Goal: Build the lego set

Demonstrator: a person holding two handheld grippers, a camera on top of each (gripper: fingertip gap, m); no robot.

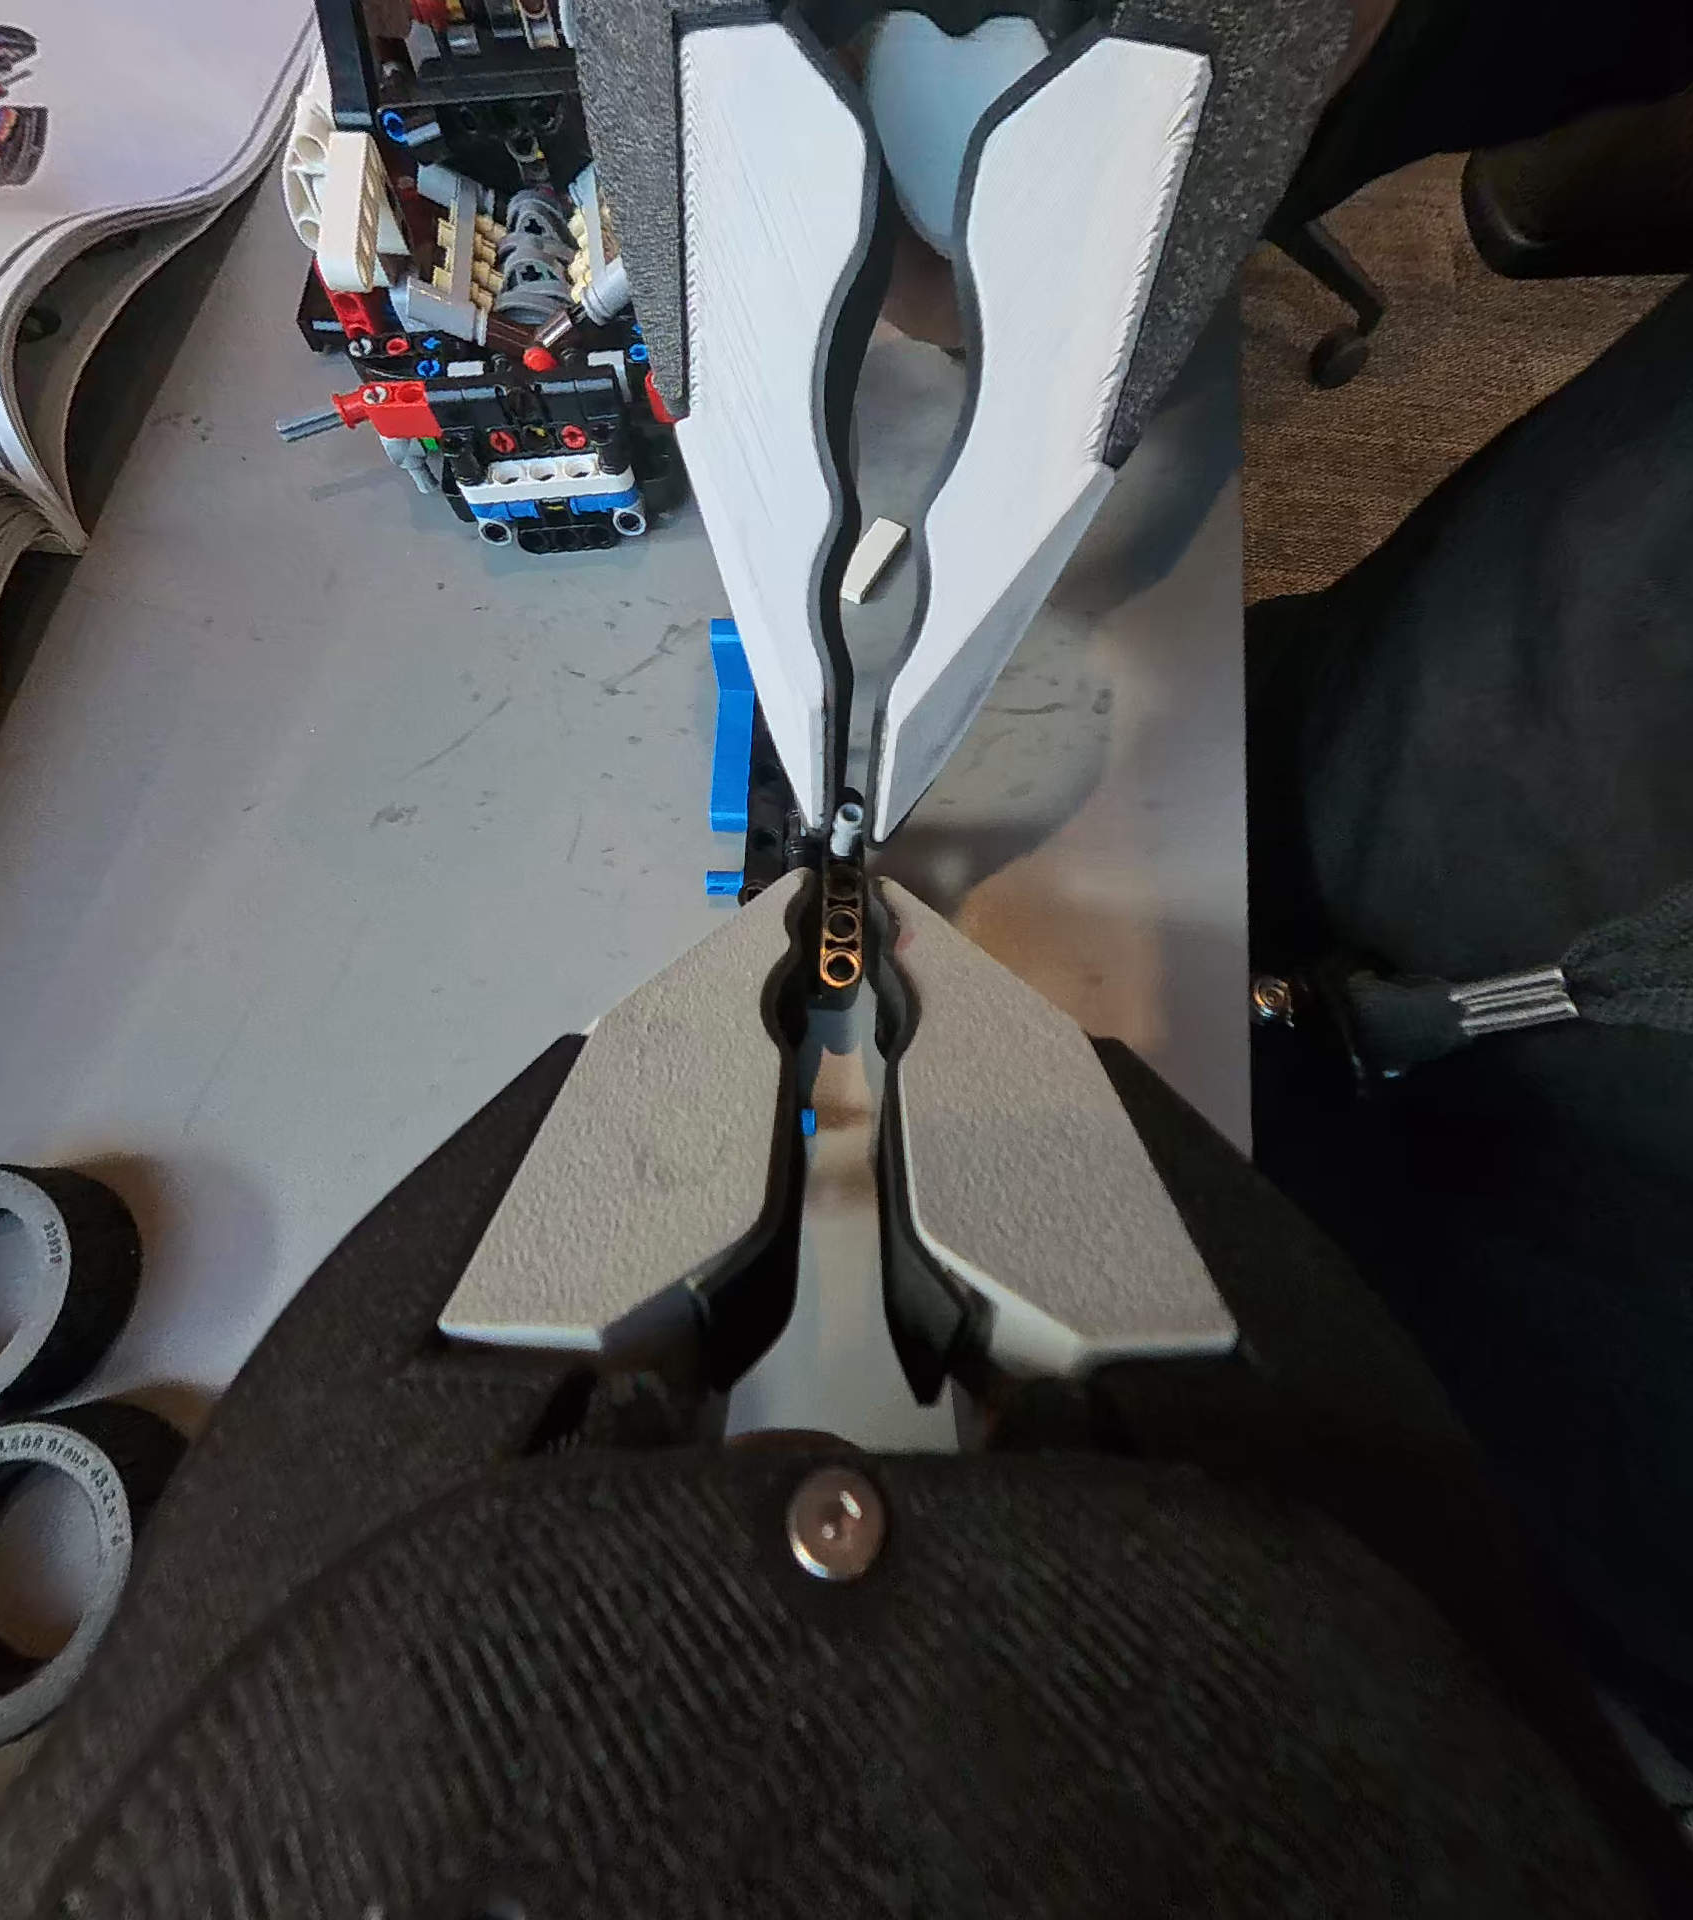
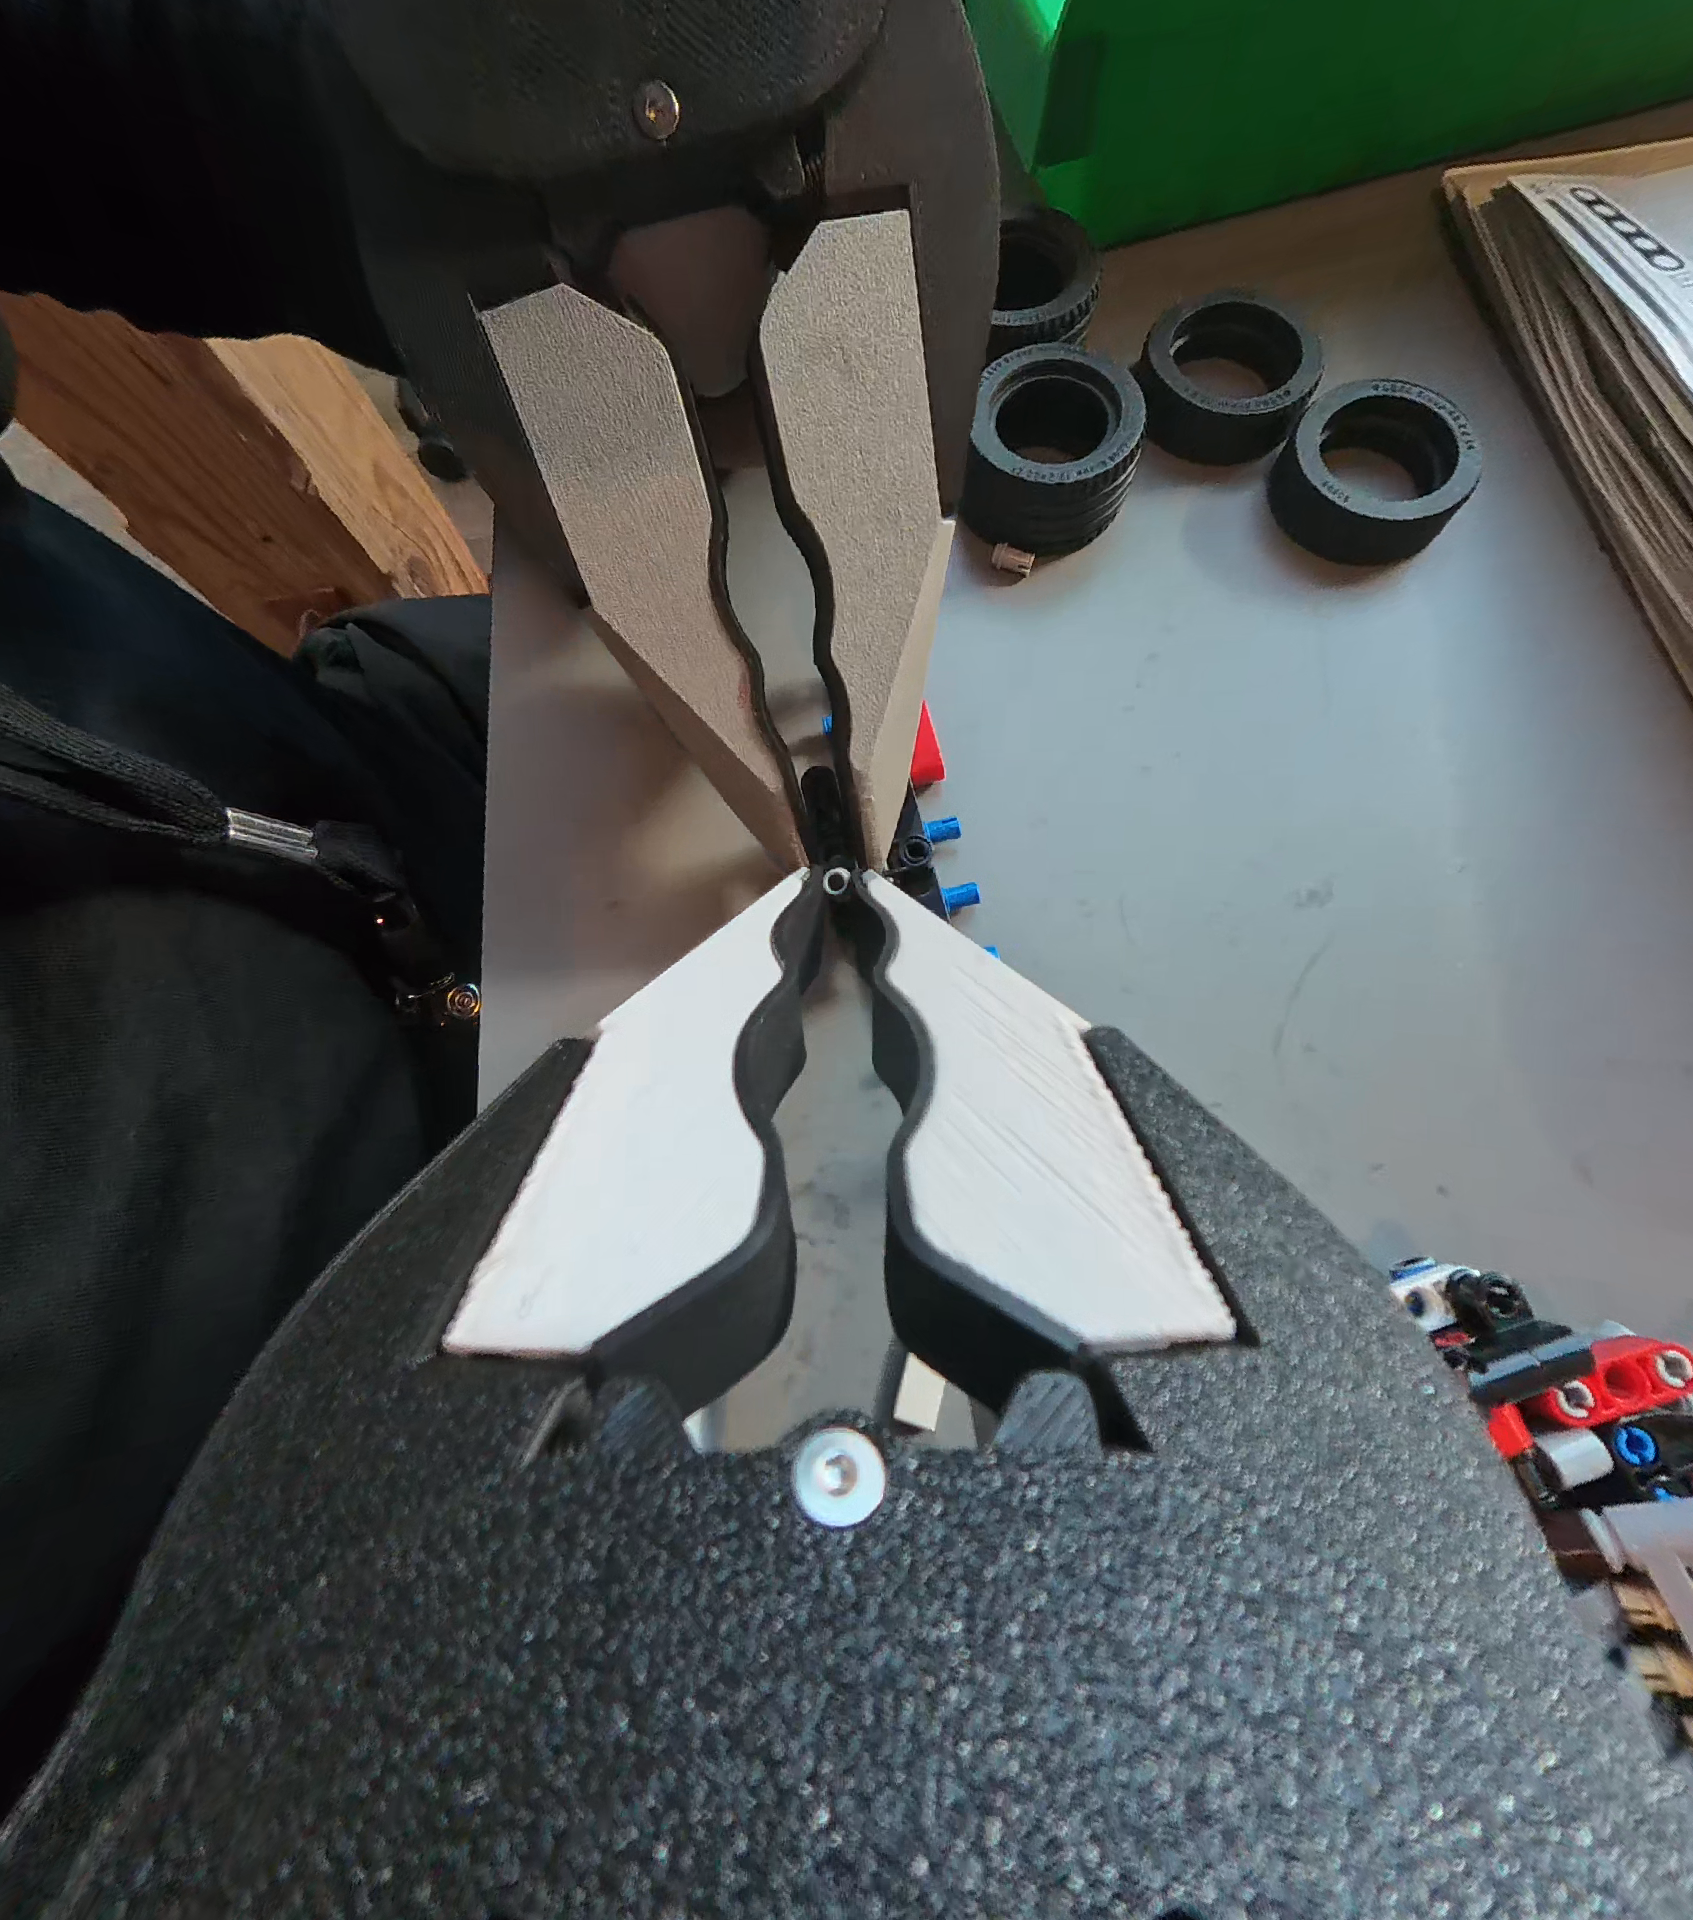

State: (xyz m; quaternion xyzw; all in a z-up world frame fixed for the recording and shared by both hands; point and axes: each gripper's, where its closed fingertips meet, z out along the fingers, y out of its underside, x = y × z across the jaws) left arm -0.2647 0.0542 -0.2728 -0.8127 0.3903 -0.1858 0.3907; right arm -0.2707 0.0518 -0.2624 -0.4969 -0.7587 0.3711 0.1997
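My left hand-held gripper (image 1: 840, 883): clamped on black holed beam (image 1: 842, 935). Right hand-held gripper (image 2: 837, 881): pinching grey pin (image 2: 834, 881), tip-to-tip at 12 o'clock.

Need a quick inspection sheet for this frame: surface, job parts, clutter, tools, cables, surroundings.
Surface: grey table, scuffed, edge close to the person.
Job's things: black holed beam held by the left tool; small grey pin at the tip of the right tool, meeting the beam end. Half-built model stands farther back.
Clutter: four black tyres, open instruction book, blue parts, a small beige piece.
Grippers: both tools shut, tip to tip above the table.
Cables: nothing seen; only a black strap with a metal clasp on the person's clothing.
Surroundings: green bin, wooden block, carpet floor.
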